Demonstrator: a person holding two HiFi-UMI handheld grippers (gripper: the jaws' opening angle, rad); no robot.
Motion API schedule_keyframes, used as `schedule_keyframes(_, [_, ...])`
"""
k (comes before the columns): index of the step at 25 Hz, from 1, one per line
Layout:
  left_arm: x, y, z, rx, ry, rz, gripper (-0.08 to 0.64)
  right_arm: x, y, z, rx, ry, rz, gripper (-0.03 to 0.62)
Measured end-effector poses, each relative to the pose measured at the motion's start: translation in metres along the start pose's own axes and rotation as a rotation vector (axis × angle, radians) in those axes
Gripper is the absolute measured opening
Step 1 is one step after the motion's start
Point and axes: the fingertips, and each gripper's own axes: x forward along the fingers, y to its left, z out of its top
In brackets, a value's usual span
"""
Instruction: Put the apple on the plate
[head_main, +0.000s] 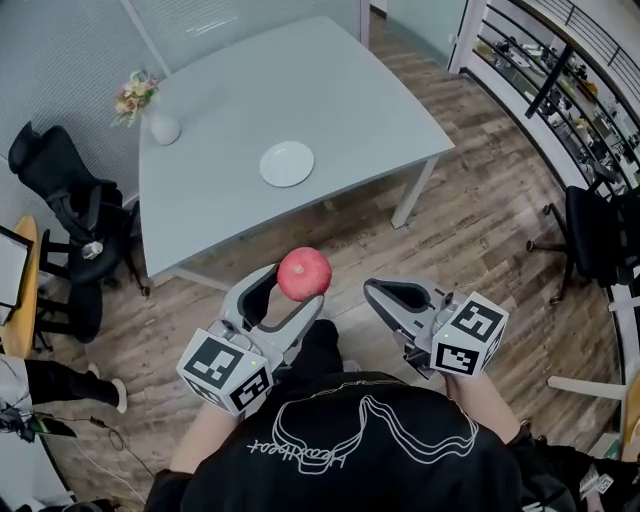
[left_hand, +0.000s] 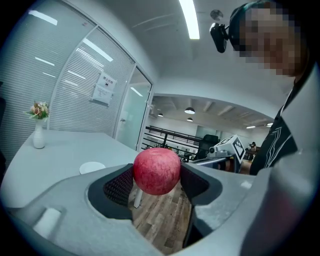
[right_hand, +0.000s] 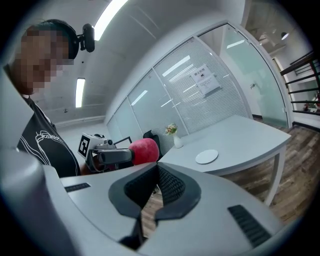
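A red apple (head_main: 304, 273) is held over the wooden floor, short of the table's near edge, with my left gripper (head_main: 296, 287) shut on it. In the left gripper view the apple (left_hand: 156, 170) sits squeezed between the two dark pads. A small white plate (head_main: 287, 163) lies empty near the middle of the grey table (head_main: 330, 80), well ahead of the apple. My right gripper (head_main: 386, 293) hangs beside the left one, jaws shut with nothing in them. The right gripper view shows the apple (right_hand: 144, 150) to its left and the plate (right_hand: 206, 156) on the table.
A white vase with flowers (head_main: 158, 122) stands at the table's far left corner. A black office chair (head_main: 70, 200) is left of the table, another chair (head_main: 600, 235) at the right. A table leg (head_main: 412, 195) stands ahead on the right.
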Motion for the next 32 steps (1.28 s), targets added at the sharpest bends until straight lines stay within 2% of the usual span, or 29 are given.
schedule_keyframes(14, [0.069,0.157,0.005,-0.019,0.055,-0.022,0.299,0.126,-0.091,0.025,0.092,0.057,-0.072,0.006])
schedule_keyframes(17, [0.085,0.183,0.008,-0.002,0.067,-0.026,0.299,0.145,-0.107,0.031,0.098,0.074,-0.085,0.006])
schedule_keyframes(25, [0.122,0.241,0.015,0.002,0.100,-0.014,0.299,0.174,-0.144,0.047,0.126,0.078,-0.131,0.006])
schedule_keyframes(32, [0.154,0.270,0.014,0.047,0.107,-0.019,0.299,0.192,-0.168,0.059,0.121,0.077,-0.150,0.006])
